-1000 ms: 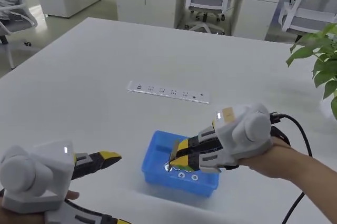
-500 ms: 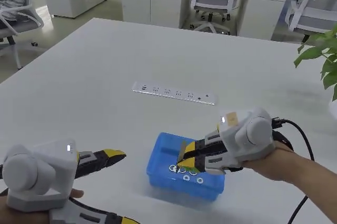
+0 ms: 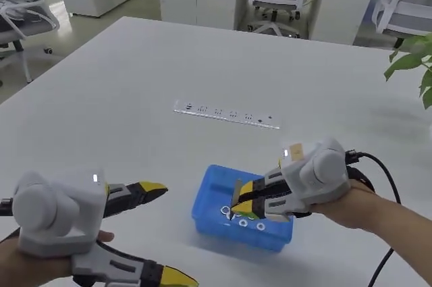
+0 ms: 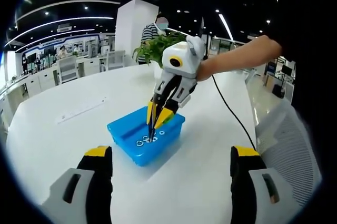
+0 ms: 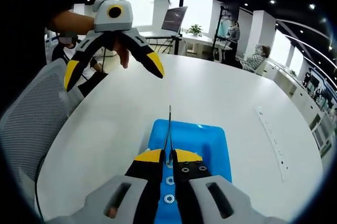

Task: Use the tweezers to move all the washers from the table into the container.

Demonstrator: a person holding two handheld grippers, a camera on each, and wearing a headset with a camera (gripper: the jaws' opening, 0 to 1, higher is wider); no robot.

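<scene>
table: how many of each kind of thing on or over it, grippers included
grippers: 2 (left gripper, right gripper)
tweezers: 1
container: 1
washers: 4 that I can make out, all in the container
power strip: 1
total: 9

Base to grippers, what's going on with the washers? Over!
Left gripper open above table. Right gripper shut on tweezers, tips in blue container with washers. Nothing in the way.
</scene>
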